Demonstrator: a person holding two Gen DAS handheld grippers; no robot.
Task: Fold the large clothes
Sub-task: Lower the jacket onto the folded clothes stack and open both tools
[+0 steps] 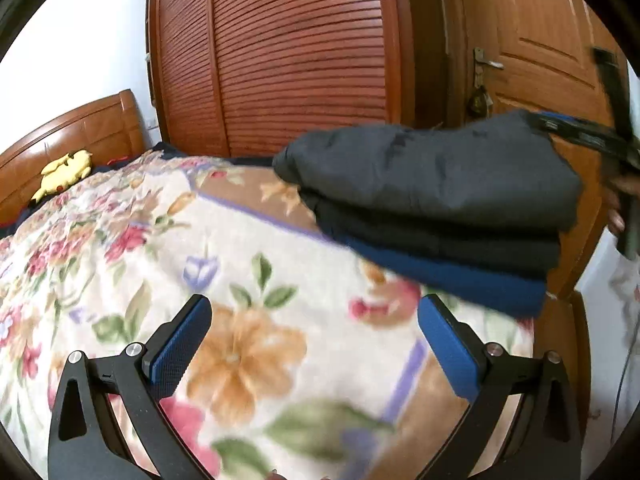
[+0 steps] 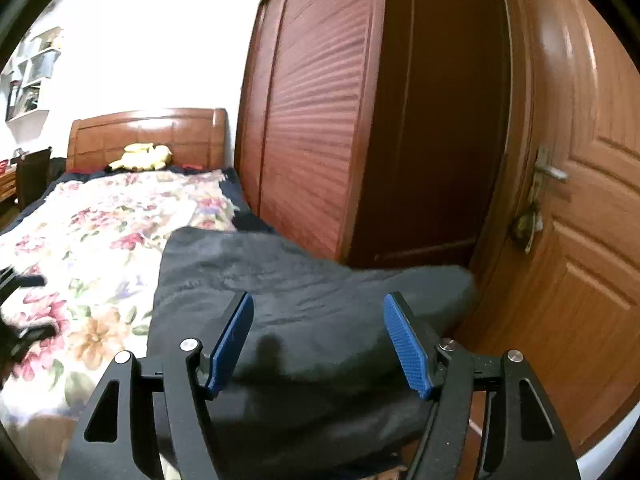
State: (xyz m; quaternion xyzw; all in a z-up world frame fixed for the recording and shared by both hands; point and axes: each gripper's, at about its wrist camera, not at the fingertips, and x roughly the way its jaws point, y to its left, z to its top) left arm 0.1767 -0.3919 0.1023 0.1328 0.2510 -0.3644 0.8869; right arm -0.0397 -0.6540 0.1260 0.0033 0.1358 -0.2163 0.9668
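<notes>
A folded dark grey garment (image 1: 440, 184) lies in stacked layers on the floral bedspread (image 1: 120, 264), near the bed's right edge, with a blue layer (image 1: 460, 276) at the bottom. My left gripper (image 1: 316, 304) hangs open over bare bedspread to the left of the stack, nothing between its blue pads. In the right wrist view, the same garment (image 2: 288, 268) fills the foreground. My right gripper (image 2: 320, 298) stands open just above it, and the pads do not press on the cloth. A hand (image 1: 624, 196) on the right tool shows past the garment's far corner.
A louvred wooden wardrobe (image 1: 288, 52) runs close along the bed's far side. A wooden door (image 2: 580, 260) with a metal handle (image 2: 552, 170) stands by the garment's corner. A yellow plush toy (image 1: 64, 172) lies by the headboard (image 2: 148, 132).
</notes>
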